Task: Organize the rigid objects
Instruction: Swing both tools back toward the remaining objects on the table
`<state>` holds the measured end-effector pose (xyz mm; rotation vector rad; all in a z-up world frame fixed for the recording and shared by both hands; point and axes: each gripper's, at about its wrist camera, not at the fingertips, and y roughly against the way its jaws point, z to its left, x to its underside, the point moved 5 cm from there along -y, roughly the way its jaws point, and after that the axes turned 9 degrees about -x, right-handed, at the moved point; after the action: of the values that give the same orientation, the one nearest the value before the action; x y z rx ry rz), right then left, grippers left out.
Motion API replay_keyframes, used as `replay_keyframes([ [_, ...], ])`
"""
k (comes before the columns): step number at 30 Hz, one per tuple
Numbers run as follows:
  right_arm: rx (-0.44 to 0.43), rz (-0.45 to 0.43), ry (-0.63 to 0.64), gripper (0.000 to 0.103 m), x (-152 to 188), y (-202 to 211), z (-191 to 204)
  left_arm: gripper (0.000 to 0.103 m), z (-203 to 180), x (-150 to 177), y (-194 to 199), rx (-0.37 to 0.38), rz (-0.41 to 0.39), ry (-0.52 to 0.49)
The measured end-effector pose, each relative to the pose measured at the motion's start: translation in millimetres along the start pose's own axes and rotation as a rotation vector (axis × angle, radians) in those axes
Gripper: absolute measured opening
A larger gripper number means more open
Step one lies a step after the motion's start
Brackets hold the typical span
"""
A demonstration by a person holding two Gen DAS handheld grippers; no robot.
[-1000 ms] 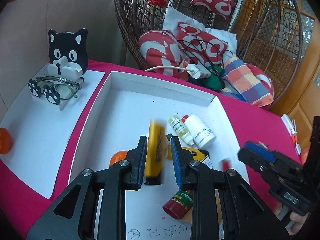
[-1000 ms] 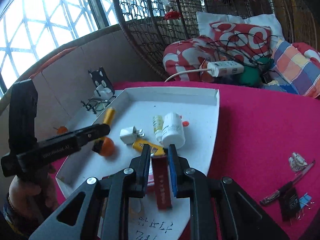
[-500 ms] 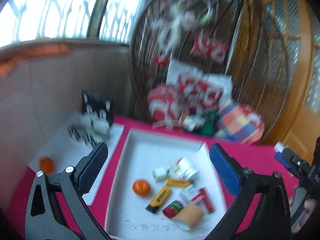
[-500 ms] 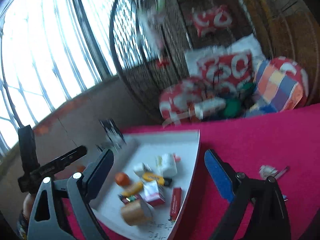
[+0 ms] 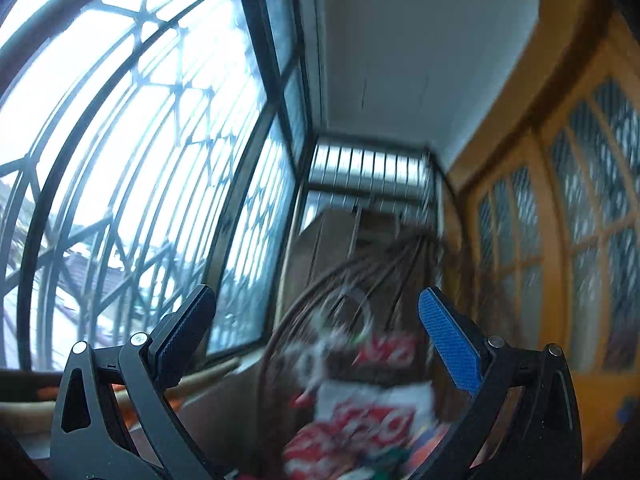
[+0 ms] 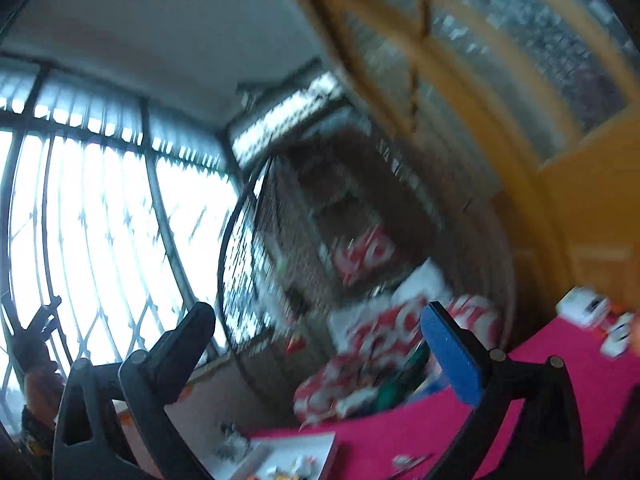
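Left wrist view: left gripper (image 5: 316,328) jaws wide, empty, aimed at the barred arched window (image 5: 120,140). Right gripper (image 6: 320,344) still opening, empty; shallow white cardboard tray (image 6: 320,446) of blurred small items low on the magenta tablecloth (image 6: 560,360).

White tray (image 6: 294,446) cut off, contents blurred.

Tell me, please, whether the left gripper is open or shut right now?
Open: the left gripper has its pads spread wide with nothing between them.
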<state>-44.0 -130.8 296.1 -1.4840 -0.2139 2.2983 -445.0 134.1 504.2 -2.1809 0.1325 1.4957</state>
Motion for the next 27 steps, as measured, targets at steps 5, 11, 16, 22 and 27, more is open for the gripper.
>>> replay_keyframes([
  [5,0.131,-0.148,0.087,0.103,-50,59,-11,0.102,-13,-82,42,0.003,-0.157,-0.002],
  [11,0.303,-0.309,0.16,0.103,-110,116,-17,0.102,4,-182,141,-0.068,-0.492,-0.024],
  [16,0.44,-0.465,0.035,0.103,-161,184,-57,0.102,48,-243,236,-0.196,-0.701,-0.05],
  [22,0.681,-0.513,0.135,0.103,-200,253,-73,0.102,124,-274,302,-0.432,-0.709,-0.089],
  [27,0.857,-0.466,0.398,0.103,-211,252,-20,0.102,157,-273,302,-0.485,-0.632,-0.112],
])
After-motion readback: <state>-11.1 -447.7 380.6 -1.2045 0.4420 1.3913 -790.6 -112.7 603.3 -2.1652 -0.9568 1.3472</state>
